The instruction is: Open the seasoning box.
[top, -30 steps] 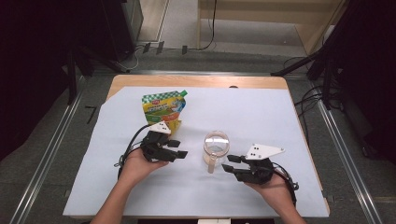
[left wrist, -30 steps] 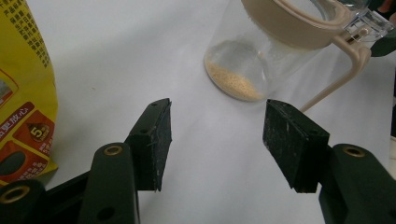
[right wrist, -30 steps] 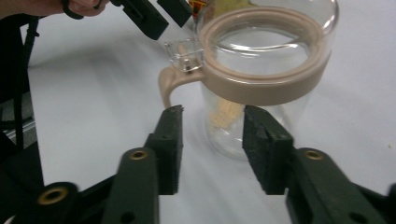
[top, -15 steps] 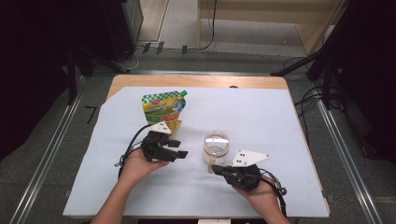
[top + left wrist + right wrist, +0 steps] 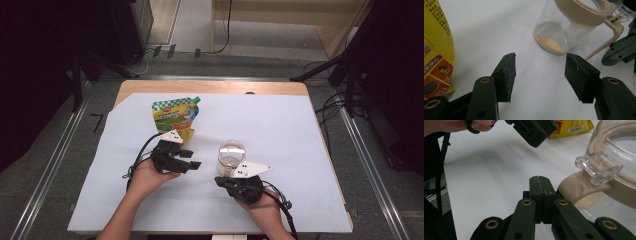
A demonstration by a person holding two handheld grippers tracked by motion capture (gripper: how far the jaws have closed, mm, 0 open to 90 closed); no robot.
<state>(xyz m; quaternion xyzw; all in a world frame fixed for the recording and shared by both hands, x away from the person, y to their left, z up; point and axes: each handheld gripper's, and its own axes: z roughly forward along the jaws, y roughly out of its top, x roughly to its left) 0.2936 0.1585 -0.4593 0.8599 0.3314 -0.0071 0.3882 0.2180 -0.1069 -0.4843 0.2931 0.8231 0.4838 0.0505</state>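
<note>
Partly legible, yellow pouch (image 5: 435,47), "5", perhaps "放心"

One clear jar (image 5: 231,156) (beige handle), one yellow pouch (image 5: 175,116), two claws, left claw (image 5: 192,160), right claw (image 5: 220,181)

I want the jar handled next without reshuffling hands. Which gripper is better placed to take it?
Probably the right gripper: it sits beside the jar, at its handle, jaws shut. The left gripper, jaws open, is farther off.
</note>
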